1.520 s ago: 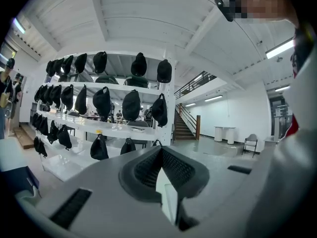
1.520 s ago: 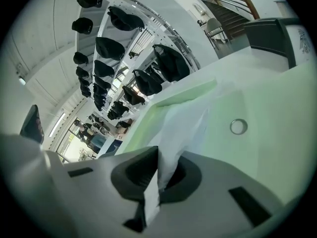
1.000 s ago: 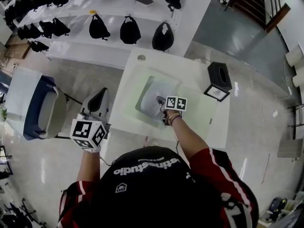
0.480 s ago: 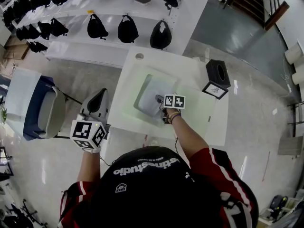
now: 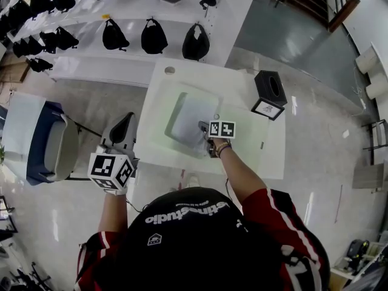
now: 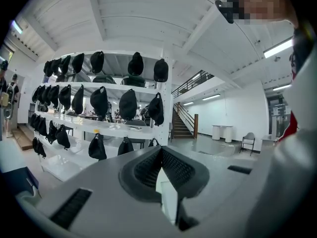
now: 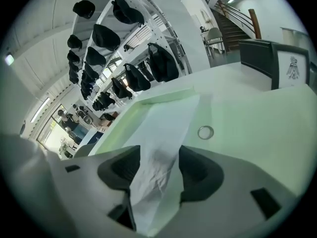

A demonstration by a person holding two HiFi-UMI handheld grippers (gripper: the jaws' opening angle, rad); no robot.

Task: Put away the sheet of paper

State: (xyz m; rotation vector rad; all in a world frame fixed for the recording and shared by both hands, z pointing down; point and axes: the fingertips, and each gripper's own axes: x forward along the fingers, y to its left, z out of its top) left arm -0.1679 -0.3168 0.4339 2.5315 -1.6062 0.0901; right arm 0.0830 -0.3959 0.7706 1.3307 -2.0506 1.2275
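Off the left edge of the table (image 5: 200,74), the left gripper (image 5: 126,126) hangs empty, jaws together; the sheet of paper (image 5: 191,117) lies on the green mat (image 5: 242,144) toward that edge, its near end between the wide jaws of the right gripper (image 7: 158,167), which have just been opening

I see: table (image 5: 245,139) | paper (image 5: 189,117) lying mid-table | black box (image 5: 270,86), card (image 5: 265,109) beside it, far right | small disc (image 5: 170,70) far left

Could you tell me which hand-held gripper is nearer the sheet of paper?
Right. The right hand-held gripper is over the sheet of paper, jaws just opened with its crumpled edge between them; the left hand-held gripper hangs beside the table.
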